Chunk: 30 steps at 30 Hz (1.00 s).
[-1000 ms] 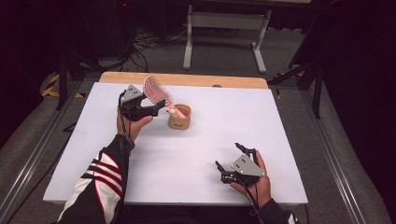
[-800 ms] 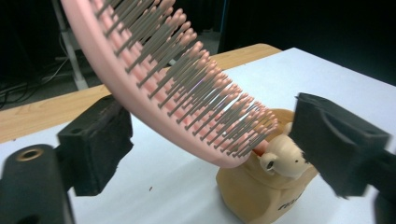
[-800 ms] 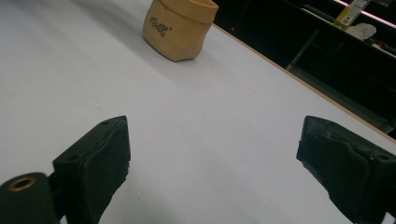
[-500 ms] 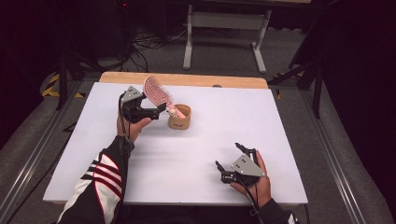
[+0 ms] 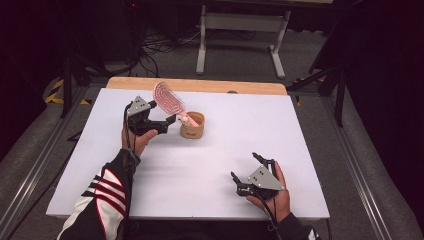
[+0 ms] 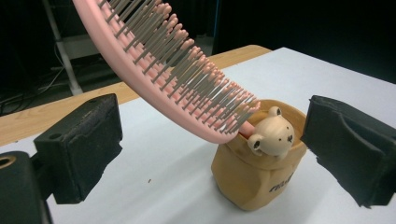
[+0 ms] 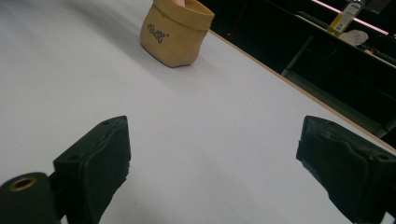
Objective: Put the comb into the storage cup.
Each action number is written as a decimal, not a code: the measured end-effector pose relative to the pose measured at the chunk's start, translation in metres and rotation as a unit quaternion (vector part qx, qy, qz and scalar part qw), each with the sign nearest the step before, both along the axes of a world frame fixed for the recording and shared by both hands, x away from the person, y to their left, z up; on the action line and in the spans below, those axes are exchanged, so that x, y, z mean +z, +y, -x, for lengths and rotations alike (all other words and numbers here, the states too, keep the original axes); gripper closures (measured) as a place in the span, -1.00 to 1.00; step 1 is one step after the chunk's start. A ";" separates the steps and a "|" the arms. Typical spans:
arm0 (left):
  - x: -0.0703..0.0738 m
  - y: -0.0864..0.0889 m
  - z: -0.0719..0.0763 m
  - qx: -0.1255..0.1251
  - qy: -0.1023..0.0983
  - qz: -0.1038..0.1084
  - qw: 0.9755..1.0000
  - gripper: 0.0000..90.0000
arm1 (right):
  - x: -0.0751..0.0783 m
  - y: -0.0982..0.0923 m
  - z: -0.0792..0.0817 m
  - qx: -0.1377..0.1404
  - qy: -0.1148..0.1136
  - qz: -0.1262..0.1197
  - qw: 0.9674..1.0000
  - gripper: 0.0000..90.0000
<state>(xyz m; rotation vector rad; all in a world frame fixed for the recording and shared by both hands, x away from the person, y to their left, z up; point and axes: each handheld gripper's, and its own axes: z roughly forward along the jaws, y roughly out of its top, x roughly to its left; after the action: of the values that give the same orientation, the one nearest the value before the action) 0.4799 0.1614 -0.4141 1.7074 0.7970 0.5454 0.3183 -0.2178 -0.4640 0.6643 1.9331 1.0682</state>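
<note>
A pink hairbrush [image 5: 169,97] stands tilted in a small tan cup [image 5: 192,126] at the middle back of the white table [image 5: 300,145]. Its bristled head [image 6: 154,60] leans up and left, and a little bear figure [image 6: 273,135] sits on its handle at the cup's [image 6: 252,179] rim. My left gripper [image 5: 170,122] is just left of the cup. Its jaws have just been opening and now stand wide, with the brush between them and untouched by the pads [image 6: 79,144]. My right gripper [image 5: 245,166] rests open near the front right, with only bare table between its jaws [image 7: 212,163]; the cup [image 7: 176,32] is far ahead of it.
A wooden strip [image 5: 200,85] runs along the table's far edge. Beyond it on the floor are a metal stand [image 5: 240,30] and cables. White tabletop stretches between the two grippers.
My left gripper's jaws have spread off the brush and the hand has drawn slightly back to the left. The brush stays leaning in the cup. The right gripper has not moved.
</note>
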 end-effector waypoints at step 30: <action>-0.012 0.008 0.027 0.000 -0.043 -0.040 0.998 -0.82 | 0.000 0.000 0.000 0.001 -0.001 -0.004 1.000 -0.78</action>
<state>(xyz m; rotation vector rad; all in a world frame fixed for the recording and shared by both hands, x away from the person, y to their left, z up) 0.4533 0.1697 -0.4258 1.7443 0.7217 0.6540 0.3183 -0.2178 -0.4637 0.6658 1.9279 1.0775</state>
